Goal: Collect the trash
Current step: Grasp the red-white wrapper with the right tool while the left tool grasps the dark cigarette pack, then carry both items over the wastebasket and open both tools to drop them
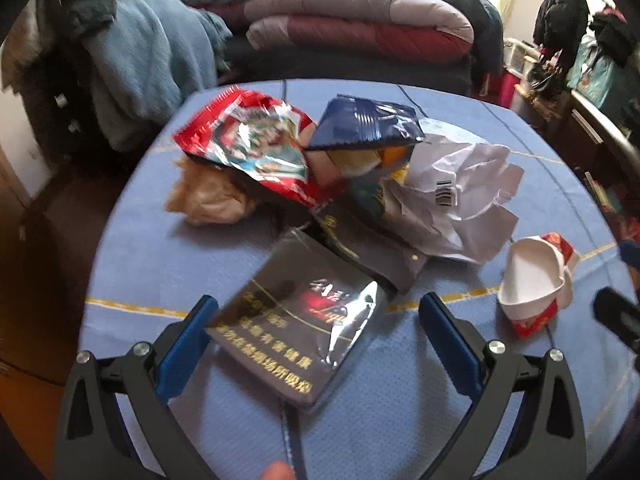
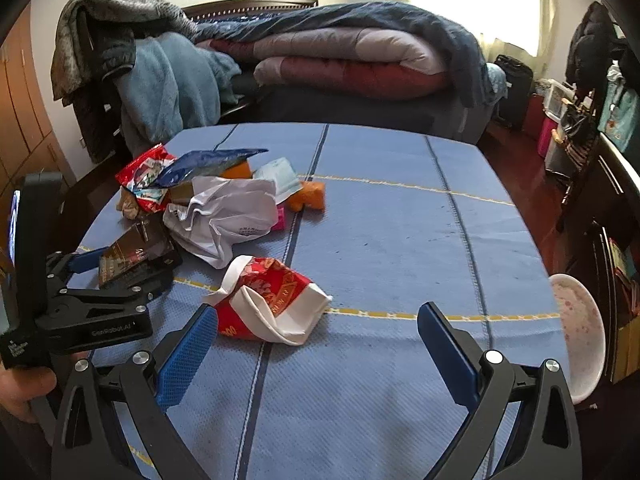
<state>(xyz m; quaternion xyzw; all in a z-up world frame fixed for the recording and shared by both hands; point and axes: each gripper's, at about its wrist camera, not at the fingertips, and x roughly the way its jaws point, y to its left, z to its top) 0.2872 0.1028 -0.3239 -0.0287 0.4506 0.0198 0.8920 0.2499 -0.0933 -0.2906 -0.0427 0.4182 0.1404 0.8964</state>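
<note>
A pile of trash lies on the blue tablecloth (image 2: 400,240): a red snack bag (image 1: 248,148), a dark blue bag (image 1: 364,120), crumpled white paper (image 1: 460,196) and a dark cigarette pack (image 1: 300,328). My left gripper (image 1: 318,320) is open, its blue fingers on either side of the dark pack; it also shows in the right wrist view (image 2: 120,272). A crushed red and white carton (image 2: 272,300) lies apart from the pile. My right gripper (image 2: 318,328) is open and empty, just in front of that carton.
A bed with folded quilts (image 2: 348,56) and a chair draped with clothes (image 2: 160,80) stand behind the table. A white bowl (image 2: 580,332) sits at the table's right edge. Shelves and bags fill the right side of the room.
</note>
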